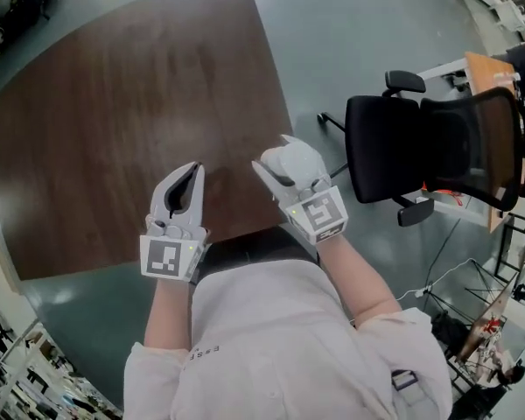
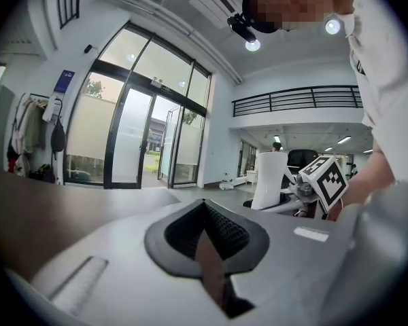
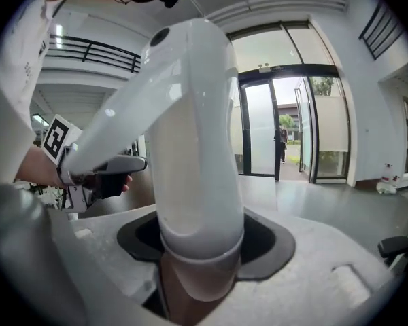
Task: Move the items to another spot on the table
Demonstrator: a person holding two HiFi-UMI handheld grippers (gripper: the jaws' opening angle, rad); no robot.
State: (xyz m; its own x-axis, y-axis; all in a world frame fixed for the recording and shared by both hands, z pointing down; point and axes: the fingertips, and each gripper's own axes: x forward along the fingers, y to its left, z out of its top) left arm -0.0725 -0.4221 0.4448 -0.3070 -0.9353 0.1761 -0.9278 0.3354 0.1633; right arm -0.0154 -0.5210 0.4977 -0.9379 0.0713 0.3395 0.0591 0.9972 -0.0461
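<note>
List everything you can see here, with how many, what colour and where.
table: one, dark brown wood, left half of the head view
office chair: one, black, on the grey floor right of the table
glass doors: one set, dark-framed, far wall in both gripper views
tube-shaped item: one, white, between the right gripper's jaws
left gripper: one, white, jaws together, empty, over the table's near edge
right gripper: one, white, closed on the tube-shaped item, at the table's right edge
</note>
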